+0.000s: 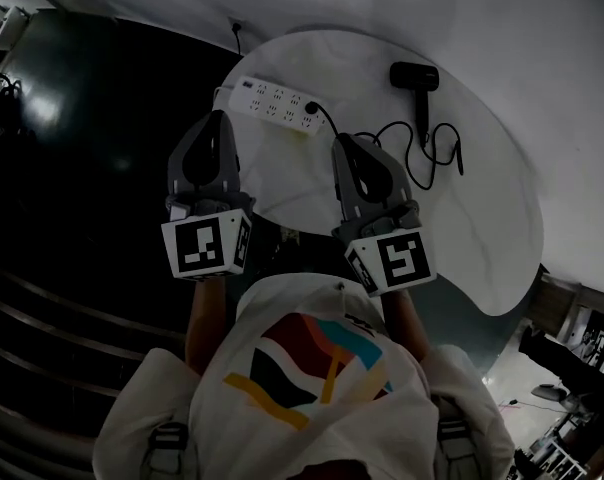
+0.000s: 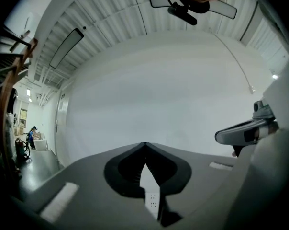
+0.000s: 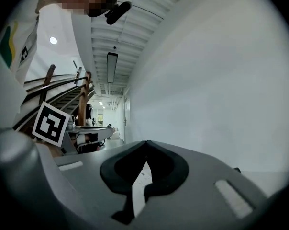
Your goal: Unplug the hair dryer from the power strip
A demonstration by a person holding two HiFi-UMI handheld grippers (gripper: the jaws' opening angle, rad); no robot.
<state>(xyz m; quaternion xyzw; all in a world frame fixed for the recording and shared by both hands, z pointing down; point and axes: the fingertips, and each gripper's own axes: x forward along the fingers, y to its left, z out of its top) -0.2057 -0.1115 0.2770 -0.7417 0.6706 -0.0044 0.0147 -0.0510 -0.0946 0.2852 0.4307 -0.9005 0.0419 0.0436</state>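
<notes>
- Plainly, nothing is unplugged yet. In the head view the black plug (image 1: pixel 311 109) sits in the right end of the white power strip (image 1: pixel 274 103), which lies toward the upper left of the round white table (image 1: pixel 482 228).
- From the plug, the black cord (image 1: pixel 422 153) runs right in loose loops at the frame's centre right and climbs to the hair dryer (image 1: pixel 416 76). The dryer lies on its side near the table's top edge, well apart from the strip. That slack suggests the plug can come out without dragging the dryer.
- The left gripper (image 1: pixel 218 120) hangs at centre left, its tip just below the strip's left end. Its claw is pressed together on nothing. In its own view the tips meet, and a sliver of the strip's sockets shows through the gap beneath them.
- The right gripper (image 1: pixel 344 140) sits just below and right of the plug, near but not touching it. Its claw is likewise pressed together and empty.
- Both grippers point side by side toward the strip, one near each end. This probably sets the left to steady the strip and the right to take the plug. Each claw must spread before it can grasp anything.
</notes>
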